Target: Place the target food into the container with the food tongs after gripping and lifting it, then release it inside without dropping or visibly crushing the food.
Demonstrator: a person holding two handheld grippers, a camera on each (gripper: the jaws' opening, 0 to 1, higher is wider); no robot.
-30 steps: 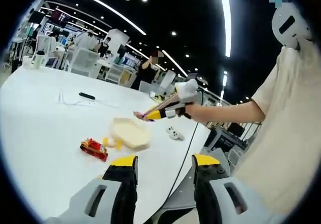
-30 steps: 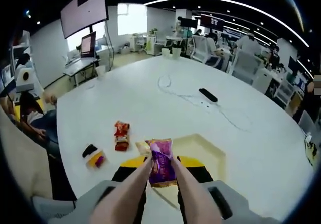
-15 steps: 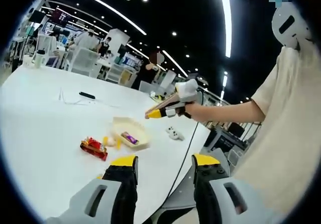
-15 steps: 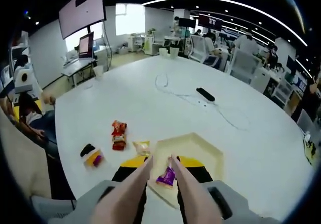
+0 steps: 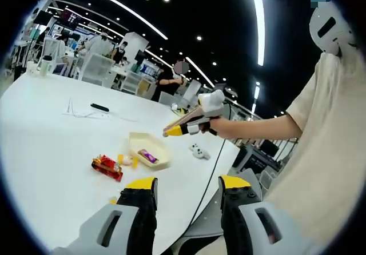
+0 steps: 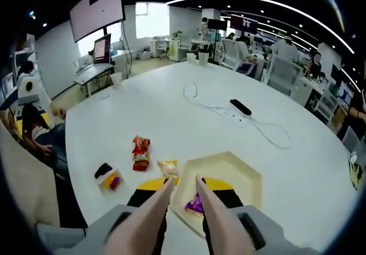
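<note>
The right tool (image 6: 182, 182) holds beige food tongs (image 6: 171, 206), tips parted and empty, over the pale yellow hexagonal container (image 6: 231, 169). The purple snack packet (image 6: 195, 204) lies inside; print's unreadable. Left tool (image 5: 186, 187) hangs wide above the white table (image 5: 46, 146).

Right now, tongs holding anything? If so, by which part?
Nothing held. Tongs open, tips apart; purple packet lies loose in the container.

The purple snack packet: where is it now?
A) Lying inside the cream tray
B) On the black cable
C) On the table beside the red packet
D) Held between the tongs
A: the purple snack packet lies inside the cream tray, below the tongs, which hold nothing.
</note>
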